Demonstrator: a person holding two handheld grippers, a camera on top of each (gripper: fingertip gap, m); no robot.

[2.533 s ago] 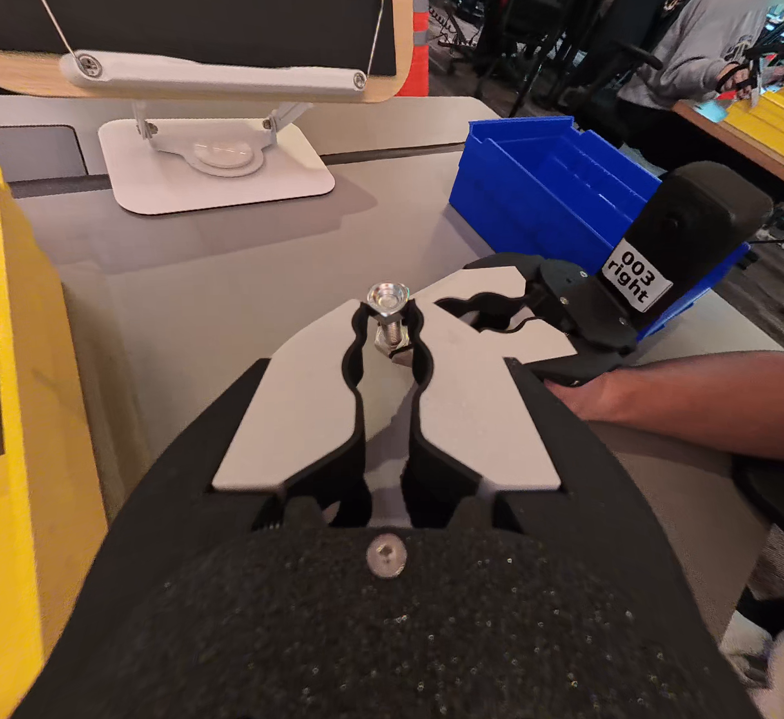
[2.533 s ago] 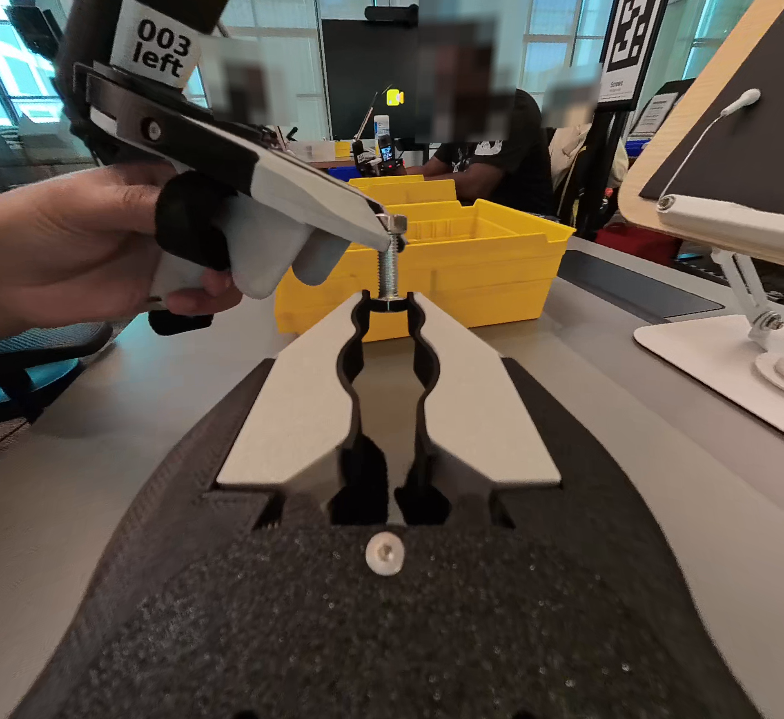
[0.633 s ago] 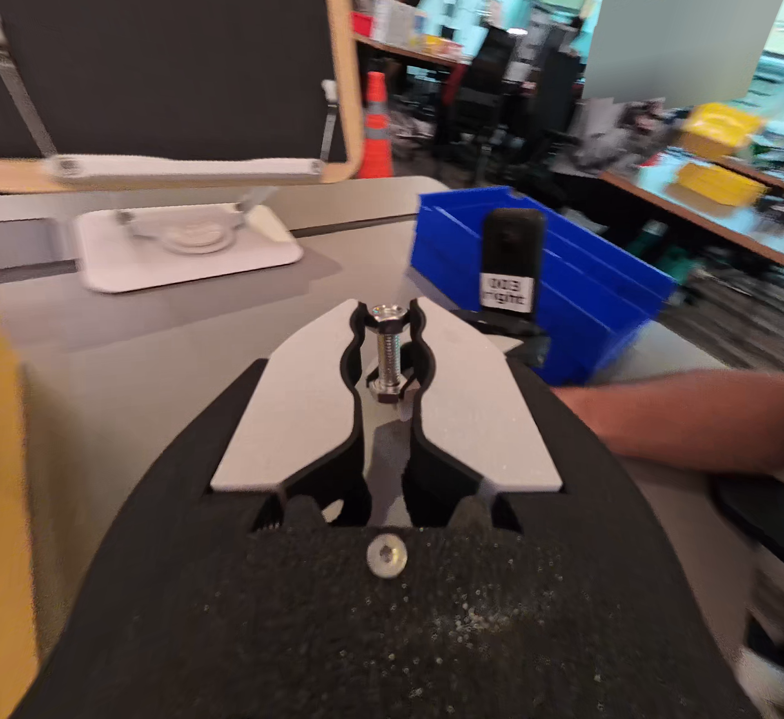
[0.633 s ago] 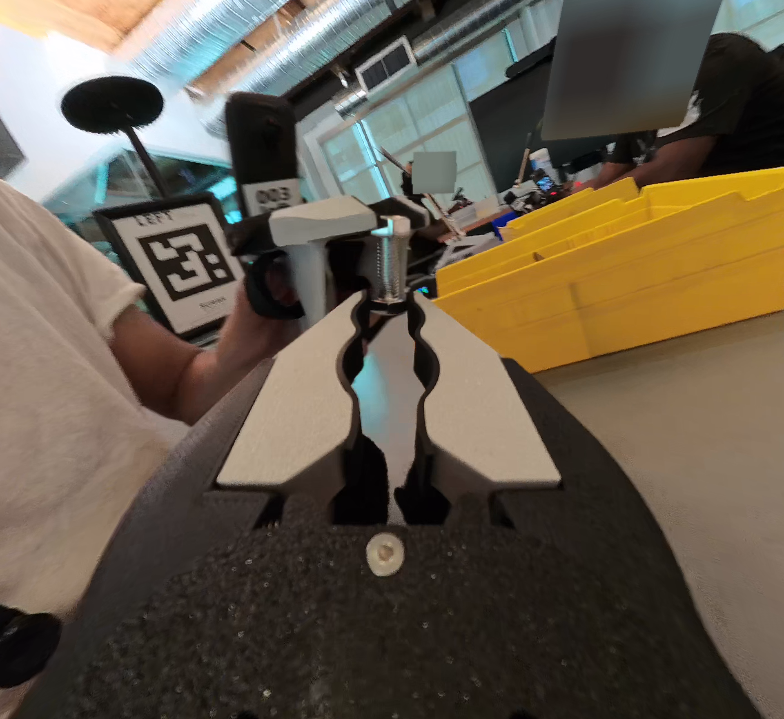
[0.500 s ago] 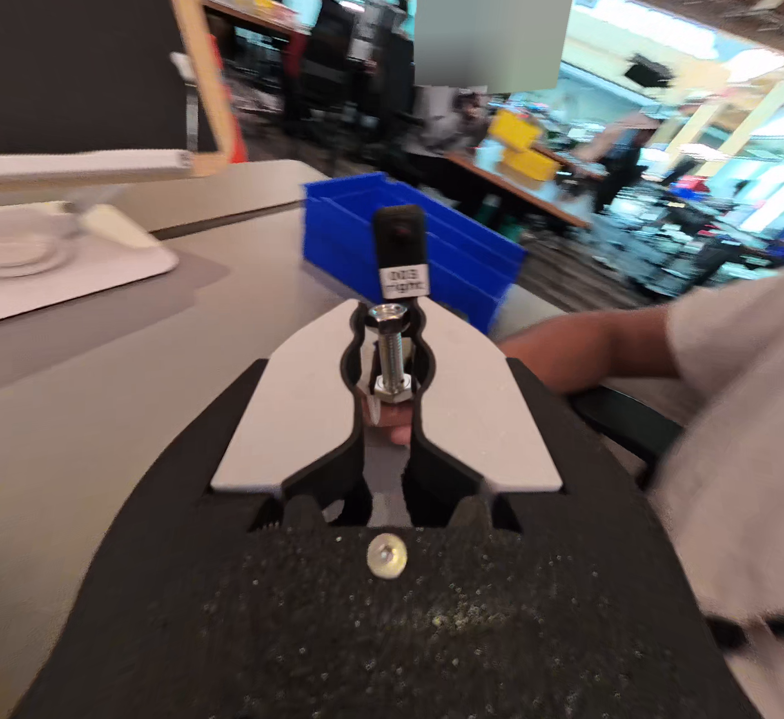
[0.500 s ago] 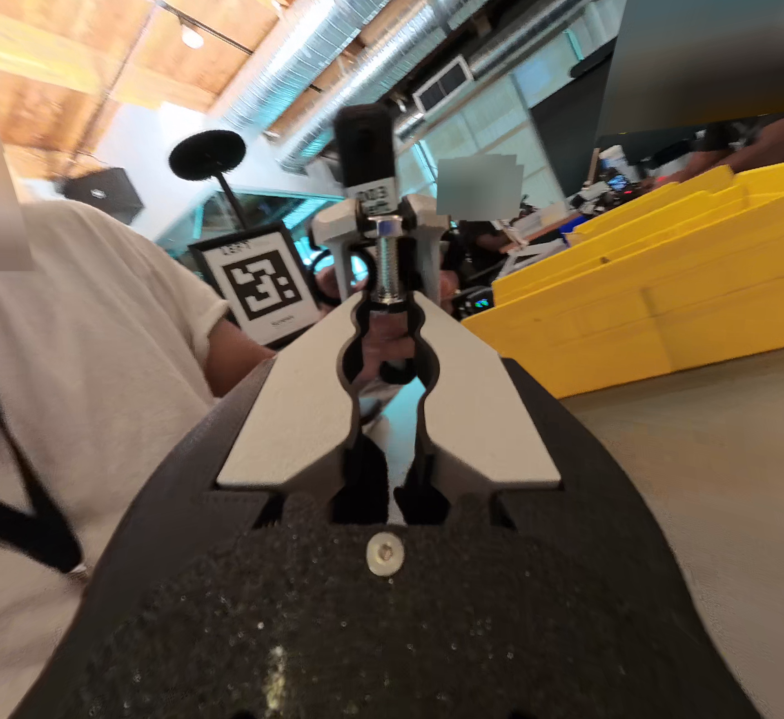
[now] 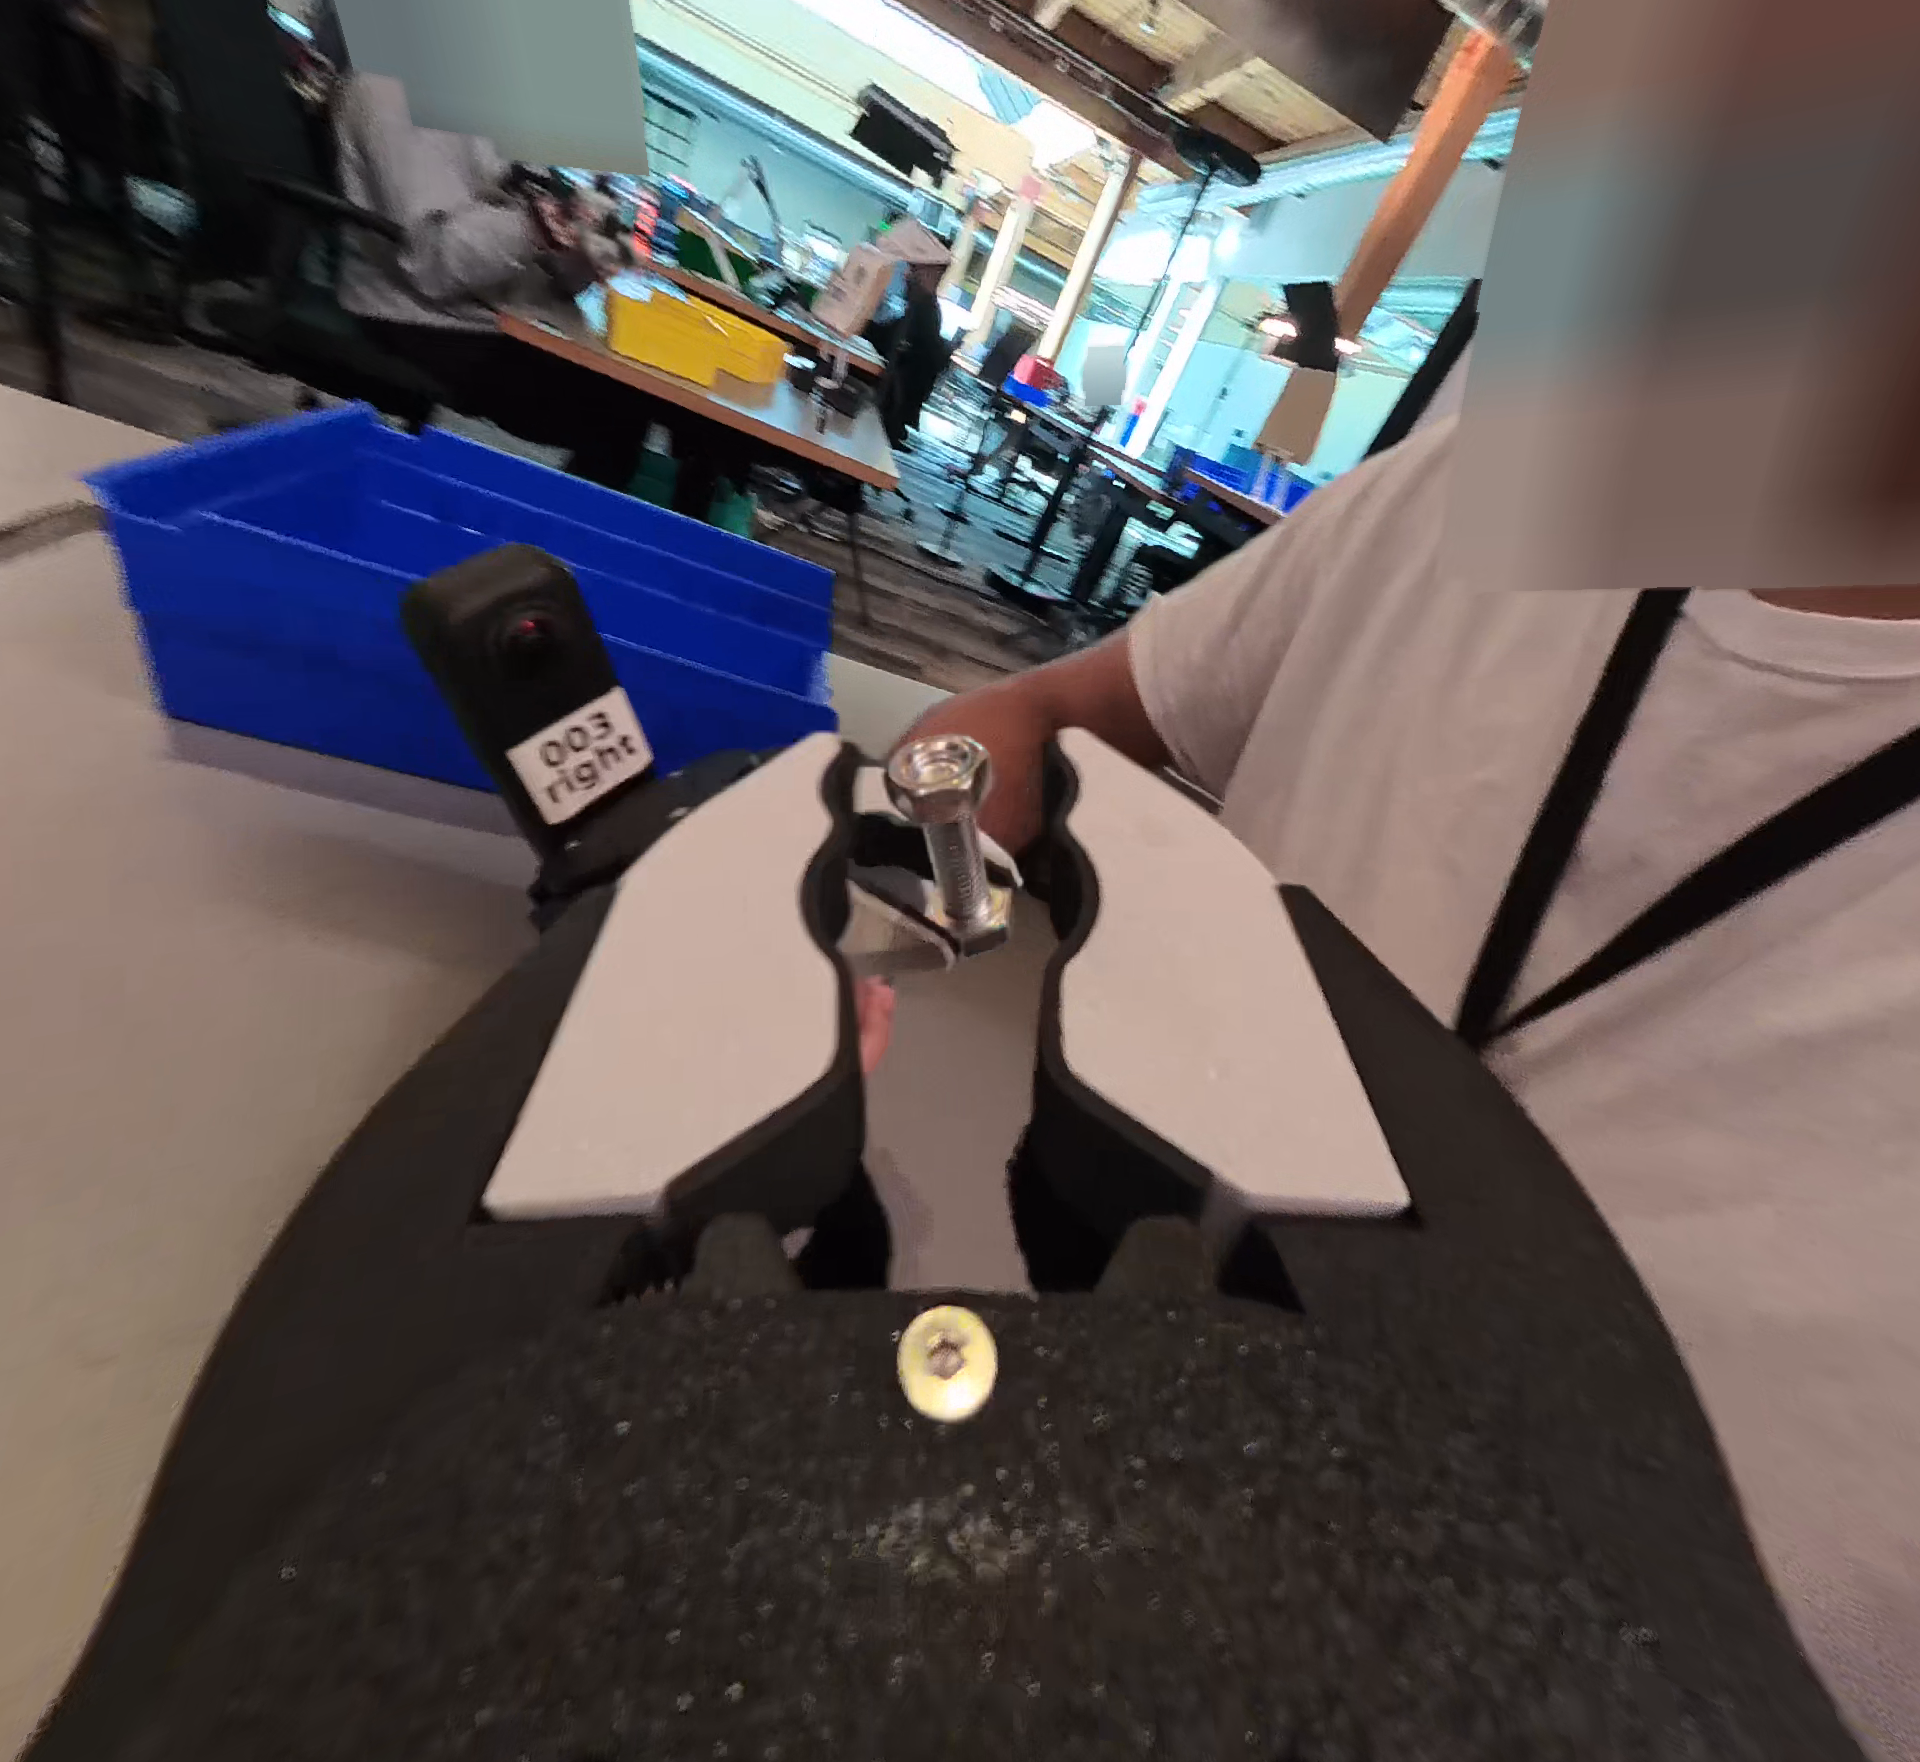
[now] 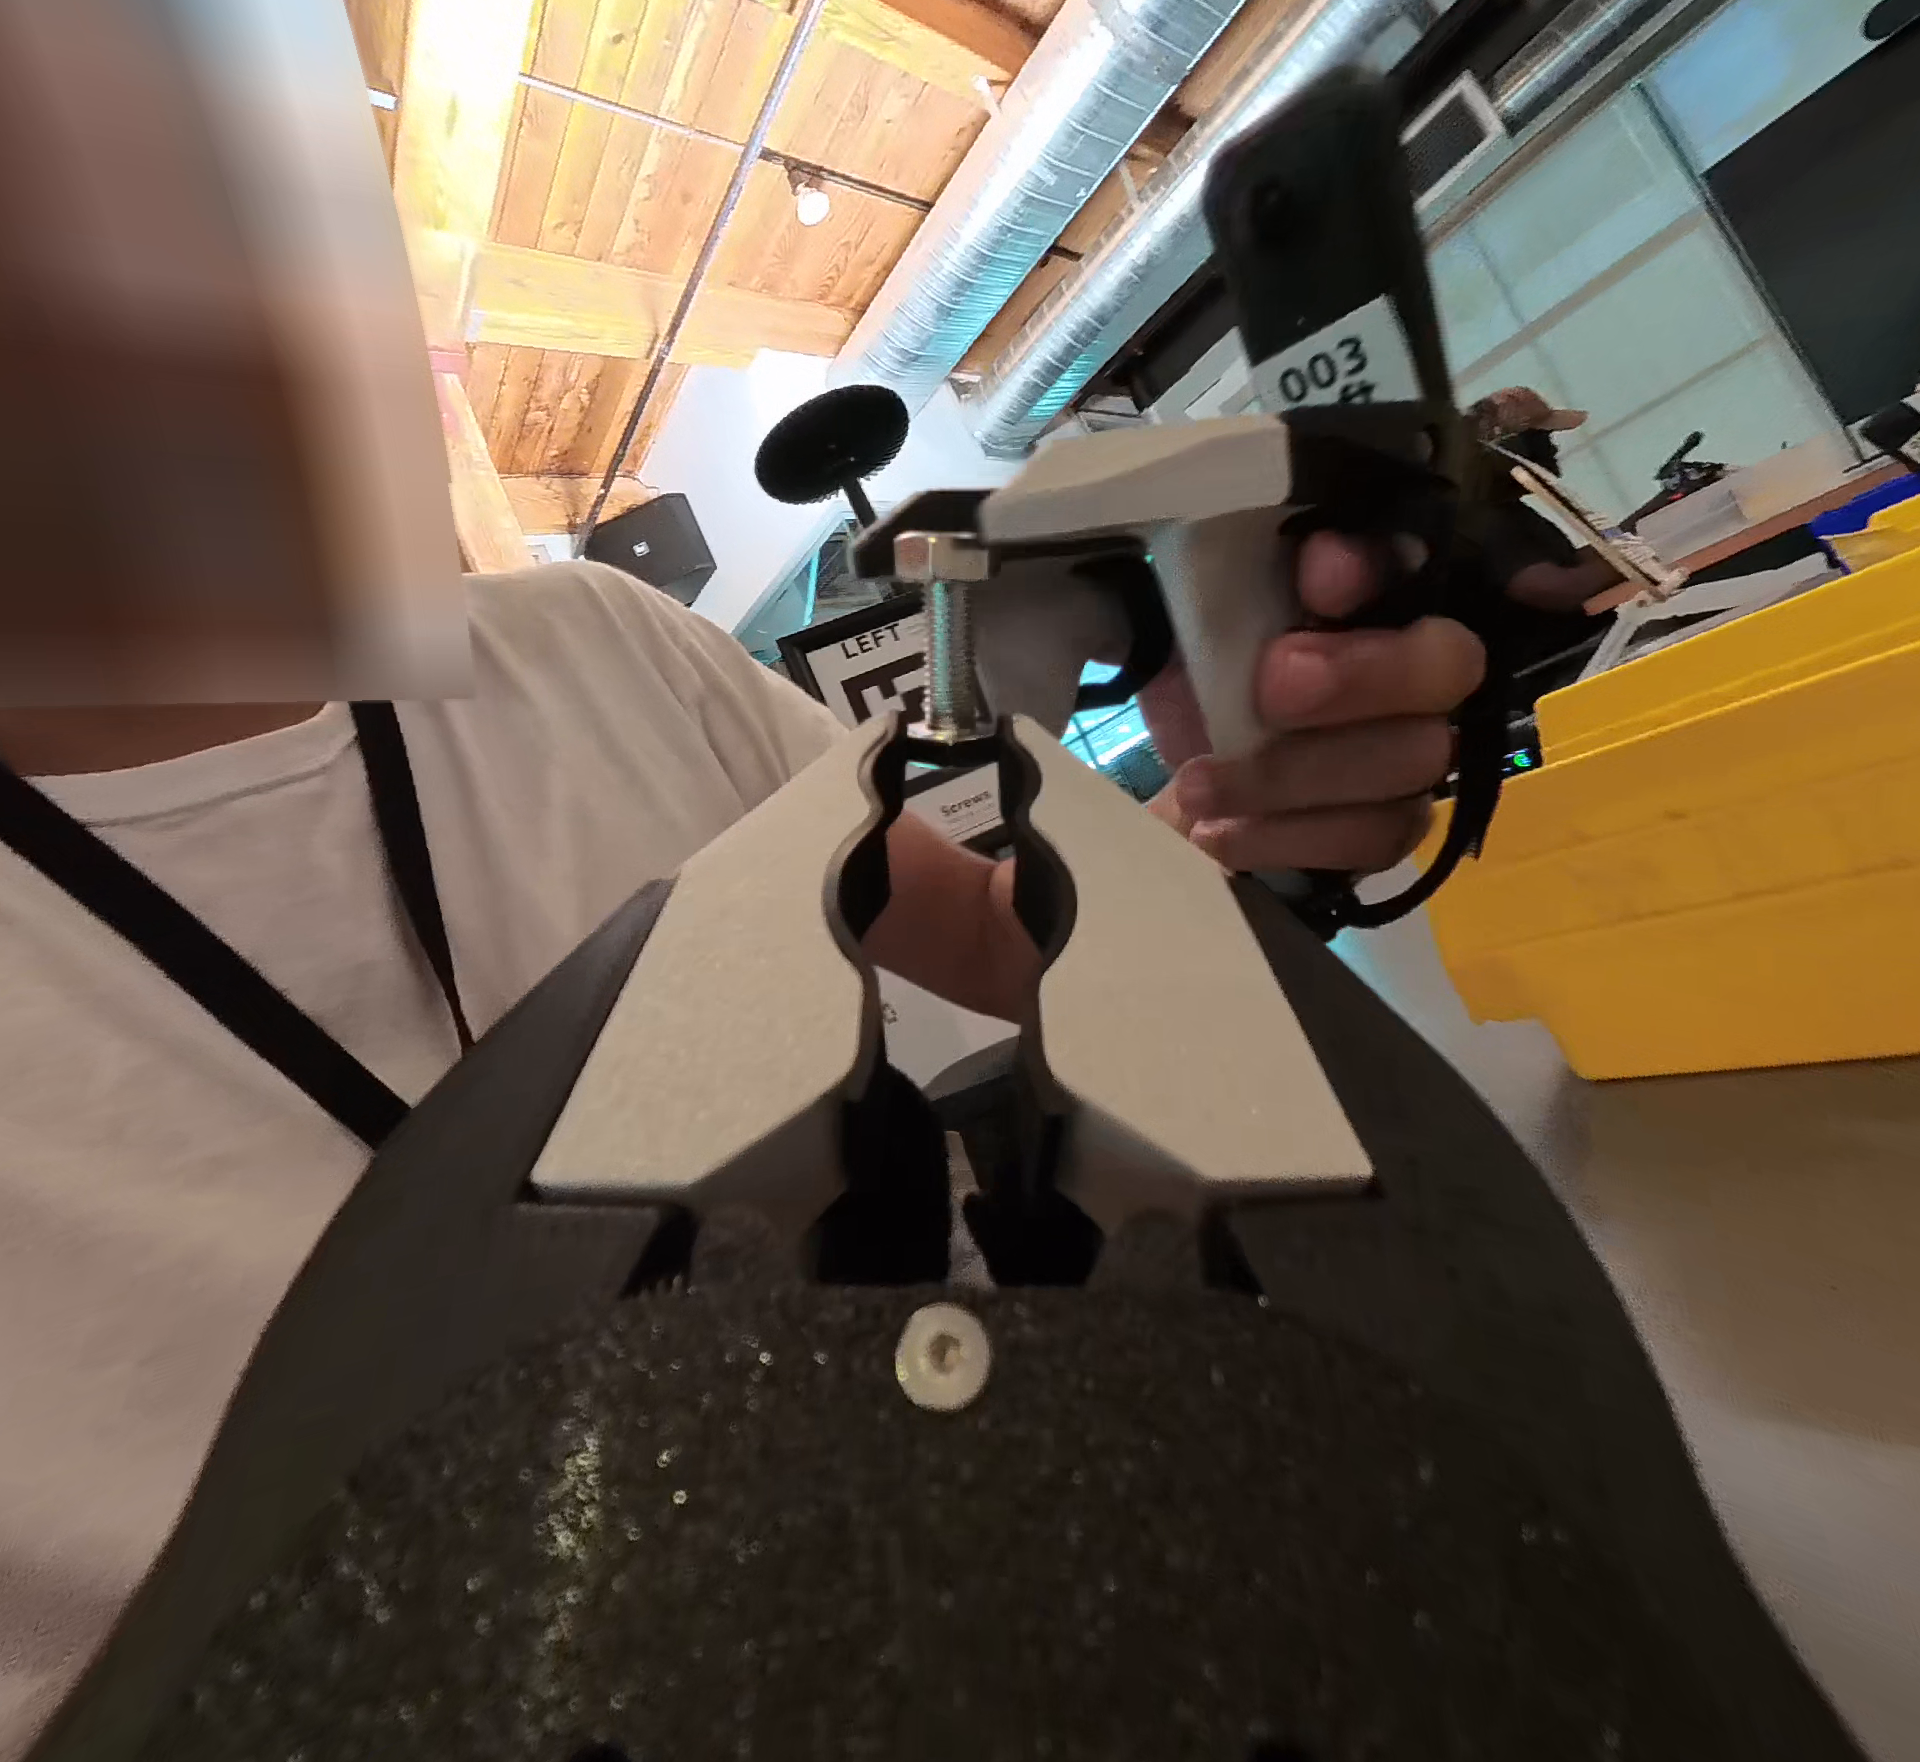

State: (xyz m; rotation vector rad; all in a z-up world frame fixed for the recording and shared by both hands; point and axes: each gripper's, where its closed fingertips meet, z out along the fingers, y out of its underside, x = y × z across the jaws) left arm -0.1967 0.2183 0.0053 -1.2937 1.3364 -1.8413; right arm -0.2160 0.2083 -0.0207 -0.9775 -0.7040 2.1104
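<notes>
We see steel hex bolt (image 8: 948,647), small, stiff, slick. Right hand-held gripper (image 8: 951,741) pinches nut (image 7: 971,917) at threaded end. Left hand-held gripper (image 7: 940,767) spread around hex head, pads clear of it. We judge flats best purchase.

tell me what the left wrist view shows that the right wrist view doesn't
Only the left wrist view: the blue bin on the table, and the bolt seen from above its hex head, with clear gaps to the left gripper's open jaws on both sides.
Only the right wrist view: the yellow bin, the ceiling ducts, and the hand around the left gripper's handle.
Both: the bolt, the nut at its lower end pinched in the right gripper's jaws, and the person's white shirt.
</notes>
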